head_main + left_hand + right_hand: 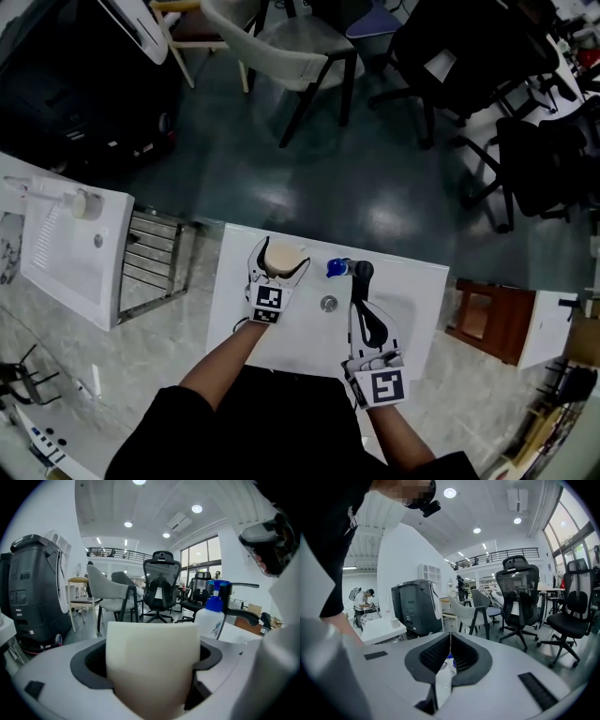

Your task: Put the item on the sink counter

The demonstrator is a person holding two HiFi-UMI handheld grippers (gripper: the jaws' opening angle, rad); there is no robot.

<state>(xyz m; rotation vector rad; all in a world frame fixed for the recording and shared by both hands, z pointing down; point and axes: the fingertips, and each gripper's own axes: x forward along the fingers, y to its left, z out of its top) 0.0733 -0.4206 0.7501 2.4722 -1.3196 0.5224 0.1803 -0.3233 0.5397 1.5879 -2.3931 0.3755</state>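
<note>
The white sink worktop (417, 281) is a narrow slab whose far edge drops to a dark glossy floor (281, 187). We find little free surface on it, since a shallow basin with a round metal drain (328, 303) takes up the middle. The left tongs (279, 259) grip a cream, smooth-walled round cup (282, 251) over the worktop's far left part, close to that edge. We cannot tell whether its base touches the surface, because the white moulded fingers and the cup itself cover it. In the left gripper view the cup fills the dark padded hollow, and the frame cuts off its lower part. The right tongs (450, 641) are pressed together at the tips with nothing between them, and their ribbed black pads meet in a thin line. Through the slit below we glimpse only a bit of blue and white. A white plastic bottle with a blue cap (213, 616) stands beside a black curved tap (236, 609), just right of the cup. Past a slatted metal rack (155, 258) on the left stands a second white basin unit (70, 253). A pale shell chair (281, 47) and black office chairs (450, 56) crowd the floor beyond.
</note>
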